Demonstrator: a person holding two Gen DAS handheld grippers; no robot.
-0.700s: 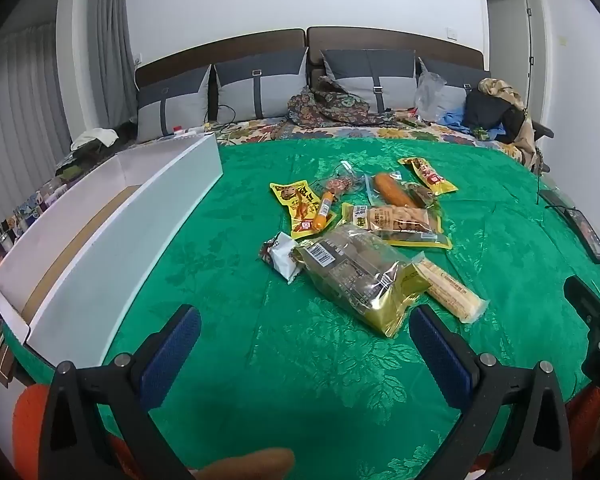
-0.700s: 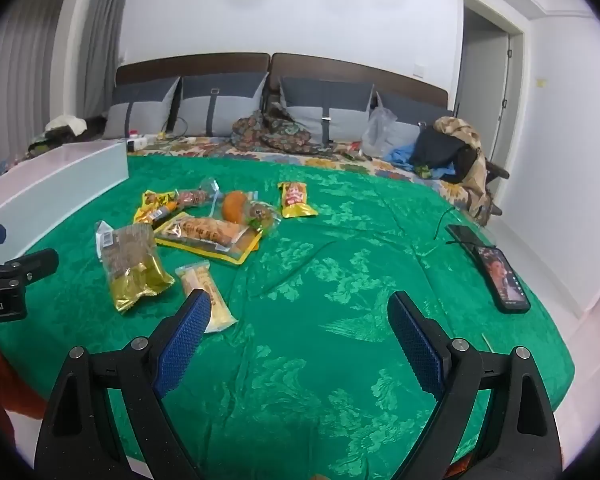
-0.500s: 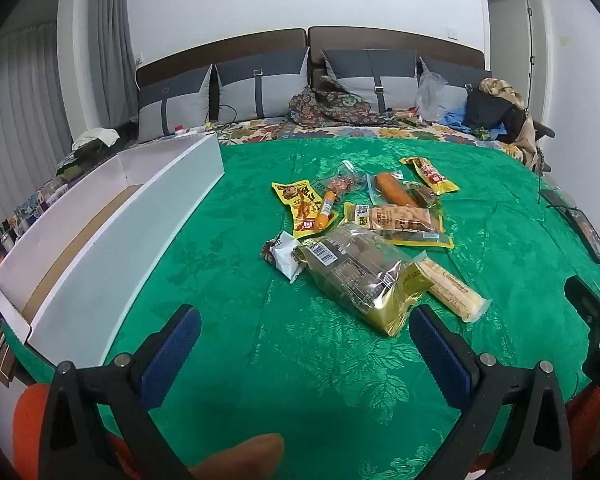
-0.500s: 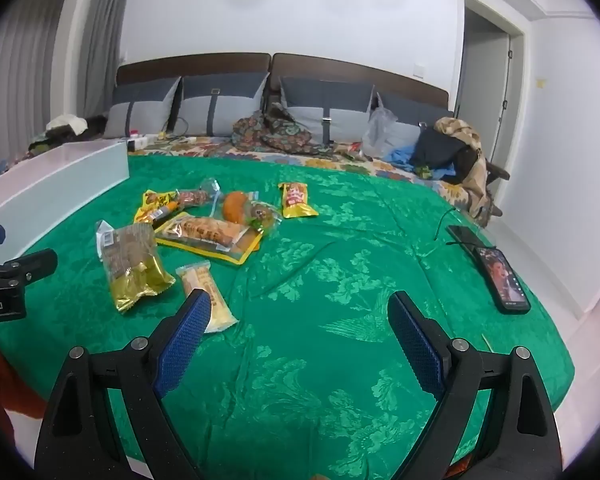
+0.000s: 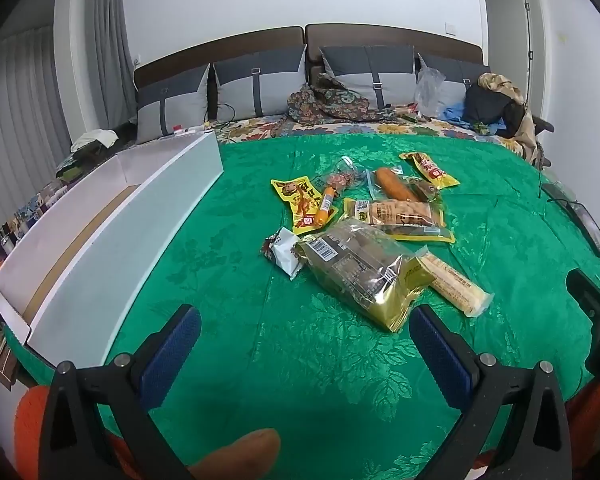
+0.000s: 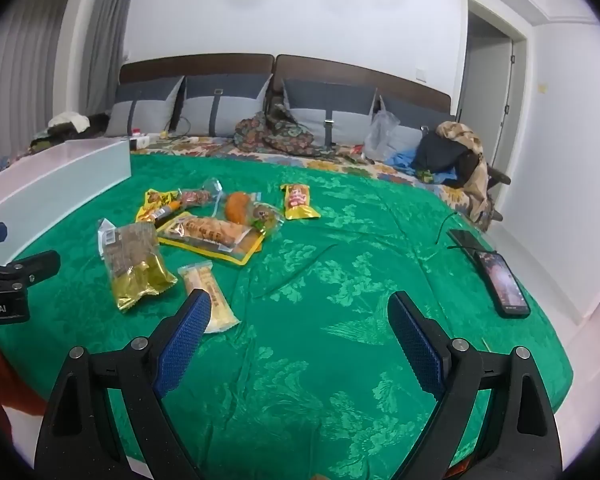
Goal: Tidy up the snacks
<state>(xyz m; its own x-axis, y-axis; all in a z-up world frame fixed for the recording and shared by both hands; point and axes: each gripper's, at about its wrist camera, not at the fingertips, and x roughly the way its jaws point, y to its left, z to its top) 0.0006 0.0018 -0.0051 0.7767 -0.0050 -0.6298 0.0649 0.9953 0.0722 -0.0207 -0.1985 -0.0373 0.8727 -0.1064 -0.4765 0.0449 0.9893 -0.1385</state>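
The snacks lie in one loose cluster on the green bedspread, none yet in the white box. Taking the gold-and-clear bag as landmark: it is the nearest item of the cluster to both grippers. The small white-wrapped packet touches its left end; the pale wafer stick pack lies just beside it on the right; the flat yellow-edged biscuit pack sits just behind it; the yellow pouch with an orange sausage stick on it, the orange bun and the red-and-yellow pouch lie farther behind.

The left gripper has its jaws spread wide with nothing between them; only bedspread shows in the gap. The bag lies ahead of it and slightly right, its gold end close to the right fingertip. The bag's long axis runs diagonally, from the barcode end at far left to the gold end at near right, so a grasp across its width would call for some wrist turn.

The right gripper is likewise wide open and empty. From it the bag lies ahead and well to the left; the wafer stick pack is partly behind its left fingertip. Judgement: the left hand is better placed for the bag, the right for the wafer pack.

The box stands well left of the bag, its long wall running away from the camera, with bare bedspread between. To the right there is wide bare cloth up to a phone near the bed's edge.
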